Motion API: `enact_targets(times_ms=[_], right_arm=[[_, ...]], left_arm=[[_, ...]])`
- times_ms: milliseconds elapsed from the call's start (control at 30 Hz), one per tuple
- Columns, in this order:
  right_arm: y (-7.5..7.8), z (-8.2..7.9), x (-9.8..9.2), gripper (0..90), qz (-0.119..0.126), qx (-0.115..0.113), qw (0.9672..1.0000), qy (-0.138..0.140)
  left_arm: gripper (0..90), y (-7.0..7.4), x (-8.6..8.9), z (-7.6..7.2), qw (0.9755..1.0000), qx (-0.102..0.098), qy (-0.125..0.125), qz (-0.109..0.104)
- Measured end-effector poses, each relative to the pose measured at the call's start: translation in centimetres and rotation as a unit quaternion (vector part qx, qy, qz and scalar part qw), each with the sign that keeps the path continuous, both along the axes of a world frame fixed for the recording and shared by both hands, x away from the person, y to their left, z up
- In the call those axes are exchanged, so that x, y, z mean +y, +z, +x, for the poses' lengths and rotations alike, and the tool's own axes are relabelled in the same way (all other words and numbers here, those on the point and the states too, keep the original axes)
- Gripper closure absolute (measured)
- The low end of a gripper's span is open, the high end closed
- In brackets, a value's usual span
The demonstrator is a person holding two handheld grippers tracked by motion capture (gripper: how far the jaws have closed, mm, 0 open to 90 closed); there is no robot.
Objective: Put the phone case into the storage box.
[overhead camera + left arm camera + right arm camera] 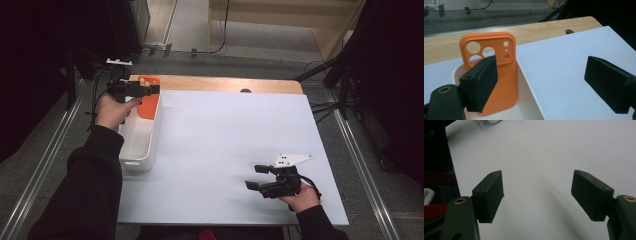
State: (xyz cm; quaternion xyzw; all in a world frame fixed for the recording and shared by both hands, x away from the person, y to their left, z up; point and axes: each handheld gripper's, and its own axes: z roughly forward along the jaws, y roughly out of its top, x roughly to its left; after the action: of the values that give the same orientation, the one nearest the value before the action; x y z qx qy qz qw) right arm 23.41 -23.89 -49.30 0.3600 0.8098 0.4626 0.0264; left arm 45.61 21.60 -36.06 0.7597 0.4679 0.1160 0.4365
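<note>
An orange phone case (pixel 148 104) (pixel 504 82) with camera cut-outs stands upright at the far end of a white bin (pixel 141 142) (pixel 530 93), leaning on the bin's wall. My left gripper (pixel 153 90) (pixel 544 75) hovers just over that end of the bin, jaws open. Its left pad (pixel 482 82) is in front of the case and its right pad is out over the white sheet, with nothing gripped. My right gripper (pixel 255 177) (pixel 537 192) rests low over the white sheet at the near right, open and empty.
A white sheet (pixel 230 135) covers most of the wooden table (pixel 220 83), whose far edge stays bare. The bin lies along the sheet's left side. Dark stands and cables (pixel 345 85) crowd the floor at the right.
</note>
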Motion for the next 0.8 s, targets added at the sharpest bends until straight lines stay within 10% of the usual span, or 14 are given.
enact_targets(times_ms=[800], right_arm=[[0.0,0.0,0.0,24.9,0.001,0.000,1.0000,-0.002]], left_arm=[[13.6,0.4,-2.1,-2.8,0.9921,-0.018,-0.124,0.006]])
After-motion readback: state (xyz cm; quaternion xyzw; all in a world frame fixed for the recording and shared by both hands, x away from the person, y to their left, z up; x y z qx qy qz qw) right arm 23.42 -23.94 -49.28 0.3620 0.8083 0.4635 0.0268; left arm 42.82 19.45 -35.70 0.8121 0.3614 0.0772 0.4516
